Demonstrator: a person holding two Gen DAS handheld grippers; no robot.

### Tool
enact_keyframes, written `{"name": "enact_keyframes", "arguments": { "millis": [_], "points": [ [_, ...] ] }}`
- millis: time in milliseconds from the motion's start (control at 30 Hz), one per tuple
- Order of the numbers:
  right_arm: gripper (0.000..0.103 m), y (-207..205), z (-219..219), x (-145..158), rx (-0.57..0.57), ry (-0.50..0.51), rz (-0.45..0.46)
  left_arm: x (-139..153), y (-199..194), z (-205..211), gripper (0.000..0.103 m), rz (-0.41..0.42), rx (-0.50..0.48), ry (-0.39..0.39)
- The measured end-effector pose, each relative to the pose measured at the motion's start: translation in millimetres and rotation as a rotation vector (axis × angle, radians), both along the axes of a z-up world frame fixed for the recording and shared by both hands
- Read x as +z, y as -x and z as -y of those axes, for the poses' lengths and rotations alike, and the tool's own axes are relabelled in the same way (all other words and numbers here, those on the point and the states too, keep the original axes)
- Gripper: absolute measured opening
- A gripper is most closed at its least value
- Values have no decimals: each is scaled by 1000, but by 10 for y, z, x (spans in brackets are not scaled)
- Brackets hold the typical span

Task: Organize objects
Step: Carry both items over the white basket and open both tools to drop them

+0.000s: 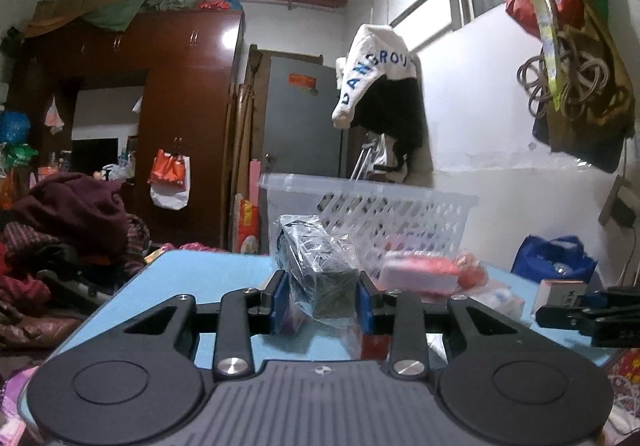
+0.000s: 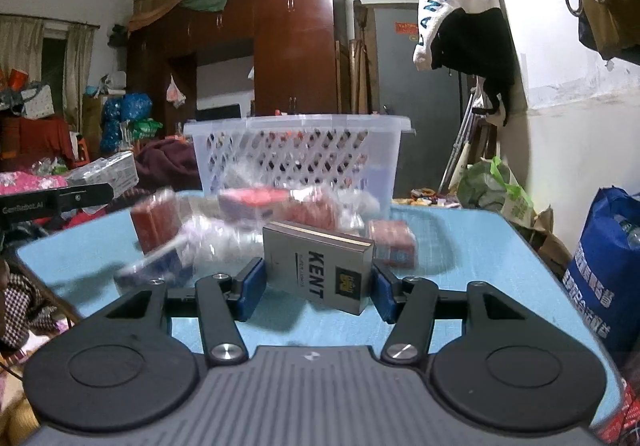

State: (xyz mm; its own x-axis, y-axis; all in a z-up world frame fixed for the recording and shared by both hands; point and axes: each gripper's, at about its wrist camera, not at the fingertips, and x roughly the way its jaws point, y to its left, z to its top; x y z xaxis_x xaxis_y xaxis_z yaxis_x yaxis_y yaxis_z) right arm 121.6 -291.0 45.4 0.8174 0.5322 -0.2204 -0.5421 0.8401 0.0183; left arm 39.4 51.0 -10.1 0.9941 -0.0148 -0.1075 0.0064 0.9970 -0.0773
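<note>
1. Grey card first: the right gripper (image 2: 320,282) had its blue pads clamped on a KENT box (image 2: 320,266), carried just clear of the blue table (image 2: 472,246).
2. Across the way, the left gripper (image 1: 322,298) was clenched on a dark plastic-wrapped packet (image 1: 320,270), also lifted.
3. Ahead stood the white lattice basket (image 2: 296,158), with loose red packs (image 2: 316,210) blurred in front of it.
4. Step, by the look of it: both loads in transit to the basket.
5. Next move likely called for clearing the rim, then releasing inside, one gripper at a time.
</note>
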Motion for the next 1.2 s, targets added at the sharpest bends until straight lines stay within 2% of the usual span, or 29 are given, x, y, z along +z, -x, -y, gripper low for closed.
{"name": "enact_keyframes", "arguments": {
  "millis": [100, 167, 267, 333, 400, 467, 567, 600, 633, 667, 700, 767, 833, 867, 933, 1000, 1067, 1100, 1133, 1200],
  "points": [
    [59, -98, -87, 337, 16, -6, 65, 266, -76, 8, 39, 50, -31, 5],
    [59, -259, -207, 634, 28, -11, 99, 567, -288, 14, 39, 66, -61, 5],
    [59, -707, -505, 1129, 29, 6, 112, 979, -766, 14, 39, 33, -106, 35],
    [59, -1085, -777, 1339, 12, 70, 88, 1163, -1166, 17, 39, -34, -117, 52],
    [59, -1477, -1010, 1391, 3, 134, 10, 1224, -1600, -19, 39, -139, -137, 98],
    [59, -1754, -1134, 1337, 20, 161, -76, 1138, -1895, -82, 39, -223, -131, 148],
    [60, -1836, -1219, 1225, 9, 198, -77, 964, -2160, -142, 41, -316, -169, 190],
    [73, -1800, -1228, 1206, -10, 209, -65, 921, -2202, -132, 44, -339, -175, 183],
    [93, -1736, -1206, 1200, -20, 199, -47, 889, -2201, -139, 54, -345, -173, 182],
    [98, -1638, -1164, 1214, -23, 179, -26, 875, -2168, -146, 69, -337, -166, 185],
    [102, -1531, -1091, 1233, -26, 153, 1, 873, -2102, -163, 75, -317, -161, 192],
    [103, -1284, -872, 1214, -20, 97, 35, 880, -1863, -190, 77, -262, -144, 189],
    [103, -1038, -605, 1080, 4, 64, 39, 843, -1489, -164, 77, -202, -115, 145],
    [103, -923, -505, 968, 18, 62, 36, 851, -1341, -136, 81, -181, -102, 132],
    [103, -690, -307, 668, 29, 87, 36, 656, -930, -121, 85, -144, -98, 113],
    [99, -579, -163, 384, -9, 128, 5, 451, -675, -98, 85, -140, -120, 121],
    [84, -615, -77, 247, -17, 116, -57, 263, -538, -128, 85, -159, -139, 152],
    [71, -656, -46, 192, -9, 105, -95, 182, -511, -139, 85, -174, -146, 160],
    [65, -701, -70, 179, 2, 104, -121, 112, -495, -142, 85, -185, -144, 163],
    [65, -743, -142, 189, 34, 113, -135, 37, -515, -139, 85, -209, -131, 147]
  ]
}}
